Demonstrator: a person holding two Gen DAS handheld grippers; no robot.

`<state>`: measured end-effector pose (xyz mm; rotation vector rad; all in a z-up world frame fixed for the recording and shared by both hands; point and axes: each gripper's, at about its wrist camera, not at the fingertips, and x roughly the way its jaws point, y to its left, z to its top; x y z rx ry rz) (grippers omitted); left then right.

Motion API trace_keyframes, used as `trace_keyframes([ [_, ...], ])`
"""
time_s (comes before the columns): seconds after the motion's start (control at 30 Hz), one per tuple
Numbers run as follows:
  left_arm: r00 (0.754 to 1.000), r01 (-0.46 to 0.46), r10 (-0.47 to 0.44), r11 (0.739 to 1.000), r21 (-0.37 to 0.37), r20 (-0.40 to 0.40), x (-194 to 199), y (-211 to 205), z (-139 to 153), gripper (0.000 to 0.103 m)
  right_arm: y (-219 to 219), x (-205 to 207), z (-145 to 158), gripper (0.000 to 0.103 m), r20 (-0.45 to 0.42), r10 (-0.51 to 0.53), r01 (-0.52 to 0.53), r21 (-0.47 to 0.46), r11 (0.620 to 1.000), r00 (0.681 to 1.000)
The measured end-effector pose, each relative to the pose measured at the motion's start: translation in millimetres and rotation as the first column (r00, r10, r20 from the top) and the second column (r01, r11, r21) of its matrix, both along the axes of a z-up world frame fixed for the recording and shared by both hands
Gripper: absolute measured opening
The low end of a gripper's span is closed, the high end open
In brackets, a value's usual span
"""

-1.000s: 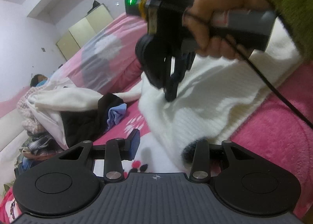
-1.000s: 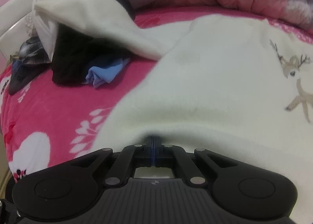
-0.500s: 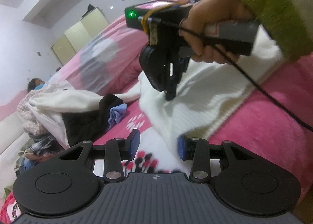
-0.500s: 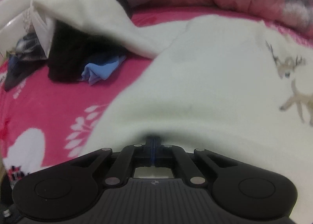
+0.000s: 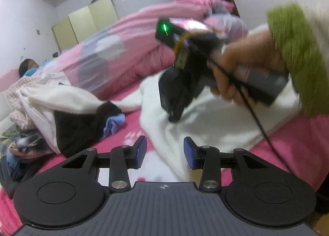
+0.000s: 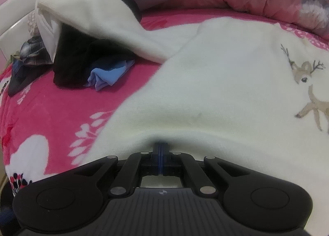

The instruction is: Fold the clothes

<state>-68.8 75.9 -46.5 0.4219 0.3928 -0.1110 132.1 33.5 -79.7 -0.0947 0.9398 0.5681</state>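
From the left wrist camera, the left tool [image 5: 165,152] hangs with its blue-padded fingers [image 5: 141,151] spread wide apart and nothing between them, above the near edge of a soft cream-white fleece sweater [image 5: 207,131] spread on a bed with a bright pink floral blanket [image 5: 298,143]. Further along the sweater, a hand [image 5: 242,73] in a fuzzy green sleeve [image 5: 296,50] holds the right tool [image 5: 174,117], whose black tip points down into the white fabric; this part is motion-blurred. To the left lies a heap of unfolded clothes [image 5: 67,116]: white, black, light blue and plaid pieces. A thick pink and grey quilt [image 5: 115,59] is bunched behind, with pale yellow wardrobe doors [image 5: 86,21] on the far wall.

From the right wrist camera, the right tool [image 6: 161,154] has its blue pads pressed together, pinching a fold of the cream-white fleece sweater [image 6: 205,100], which drapes up and away from the fingers. A small embroidered deer [image 6: 308,89] shows on the sweater at the right. The pink floral blanket [image 6: 51,116] is bare to the left, and the heap of clothes [image 6: 82,59] sits beyond it, touching one sweater sleeve.
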Motion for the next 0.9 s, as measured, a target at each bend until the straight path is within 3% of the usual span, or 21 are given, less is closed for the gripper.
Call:
trace_keyframes([
  [0.13,0.996,-0.028,0.027,1.000,-0.014,-0.081,2.5,6.7,-12.3,0.040,-16.6,-4.2,12.8,0.000,0.007,-0.008,0.008,0.049,0.999,1.000],
  [0.23,0.996,-0.030,0.026,0.999,-0.043,-0.088,3.3,11.7,-10.7,0.040,-29.1,-7.3,22.4,0.000,0.012,-0.015,0.014,0.085,0.996,1.000],
  [0.43,0.996,-0.005,0.003,1.000,-0.022,-0.088,4.1,15.3,-11.2,0.040,-56.2,-14.5,42.6,0.001,0.023,-0.032,0.028,0.154,0.988,0.999],
  [0.63,0.997,0.008,-0.012,0.998,-0.062,-0.072,1.7,24.4,3.5,0.040,-144.8,-45.7,78.4,0.001,0.064,-0.141,0.135,0.090,0.987,0.988],
  [0.77,0.999,0.006,-0.009,0.997,-0.080,-0.037,4.1,25.7,12.8,0.040,-176.4,-60.8,70.1,0.001,0.017,-0.160,0.160,0.000,0.987,0.987],
  [0.9,0.994,0.025,-0.028,0.999,-0.037,-0.102,24.3,7.9,-0.5,0.040,-174.8,-33.6,46.6,0.000,0.014,-0.207,0.208,-0.077,0.975,0.978],
])
